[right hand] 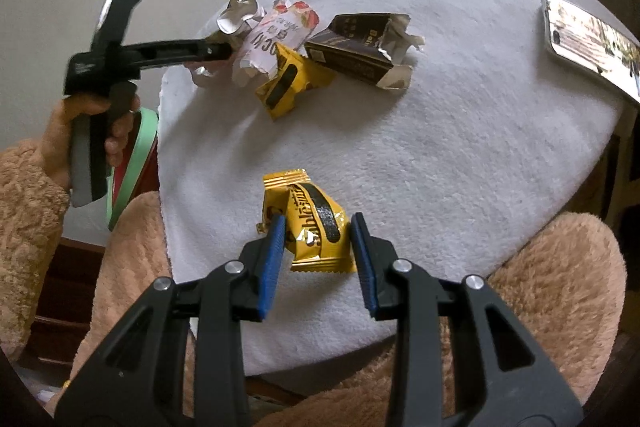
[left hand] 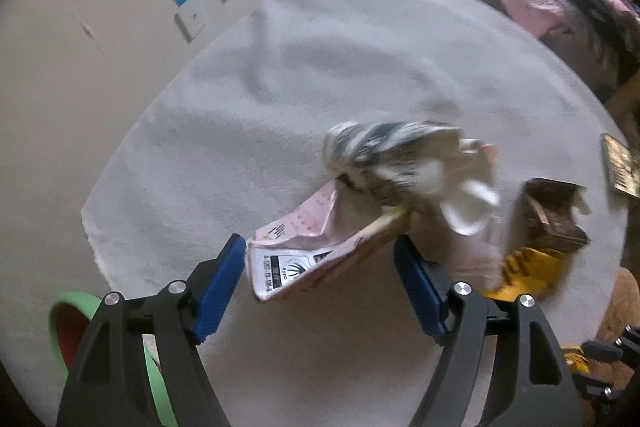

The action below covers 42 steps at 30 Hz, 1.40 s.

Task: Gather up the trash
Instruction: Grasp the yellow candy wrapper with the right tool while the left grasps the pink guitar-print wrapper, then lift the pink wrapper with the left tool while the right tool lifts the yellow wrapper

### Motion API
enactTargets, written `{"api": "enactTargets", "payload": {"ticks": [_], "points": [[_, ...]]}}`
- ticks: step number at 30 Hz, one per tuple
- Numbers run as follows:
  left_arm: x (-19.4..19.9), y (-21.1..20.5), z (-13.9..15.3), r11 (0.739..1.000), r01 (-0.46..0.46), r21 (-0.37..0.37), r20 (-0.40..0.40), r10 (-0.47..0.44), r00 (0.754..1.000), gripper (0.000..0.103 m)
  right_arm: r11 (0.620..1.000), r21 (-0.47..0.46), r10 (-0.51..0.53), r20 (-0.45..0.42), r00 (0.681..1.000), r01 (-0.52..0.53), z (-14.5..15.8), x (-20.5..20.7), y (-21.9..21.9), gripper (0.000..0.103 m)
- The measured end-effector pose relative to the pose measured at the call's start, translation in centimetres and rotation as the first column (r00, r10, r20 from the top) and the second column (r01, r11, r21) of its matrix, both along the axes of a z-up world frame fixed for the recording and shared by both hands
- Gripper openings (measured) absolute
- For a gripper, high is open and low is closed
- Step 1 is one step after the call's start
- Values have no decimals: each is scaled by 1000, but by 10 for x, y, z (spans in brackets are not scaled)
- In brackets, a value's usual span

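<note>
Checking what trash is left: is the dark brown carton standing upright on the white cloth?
No, the dark brown carton lies torn open on its side on the white cloth.

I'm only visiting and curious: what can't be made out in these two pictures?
- Left wrist view: crumpled black-and-white wrapper is motion-blurred; its print is unreadable.
- Green-rimmed bin: cut off by the tongs' frame; contents hidden.
- Right wrist view: flat shiny phone-like slab runs off the right edge.

Soft daylight, fisheye warp, left-view blur
</note>
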<state>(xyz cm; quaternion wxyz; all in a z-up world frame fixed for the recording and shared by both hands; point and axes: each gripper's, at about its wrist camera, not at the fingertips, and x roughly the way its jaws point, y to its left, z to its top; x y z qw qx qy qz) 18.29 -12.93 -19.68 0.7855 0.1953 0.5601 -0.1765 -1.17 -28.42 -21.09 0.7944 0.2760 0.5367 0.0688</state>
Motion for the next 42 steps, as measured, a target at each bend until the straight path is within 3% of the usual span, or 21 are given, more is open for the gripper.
{"api": "enactTargets", "payload": {"ticks": [2, 4, 6, 12, 29, 33, 42], "points": [[3, 1, -1, 1000, -24, -1, 10, 24, 1000, 64, 1000, 9, -2, -3, 1000, 2, -1, 0, -2, 33], [5, 2, 2, 999, -35, -2, 28, 35, 999, 46, 1000, 13, -1, -6, 1000, 1, -2, 1, -2, 33], [3, 4, 5, 1000, -25, 1, 31, 25, 999, 35, 1000, 17, 0, -9, 1000, 0, -4, 2, -2, 33], [-10, 20, 6, 998, -42, -39, 28, 44, 999, 22, 1000, 22, 3, -17, 1000, -2, -7, 4, -2, 33], [-91, 74, 49, 960, -154, -235, 66, 173, 983, 22, 1000, 3, 7, -15, 1000, -7, -7, 4, 0, 34], [-112, 83, 50, 949, -181, -258, 72, 205, 976, 22, 1000, -8, 8, -17, 1000, -8, -6, 4, 1, 34], [-137, 97, 34, 927, -227, -299, -3, 236, 972, 22, 998, -54, 17, -25, 1000, -18, -3, 5, 8, 33]]}}
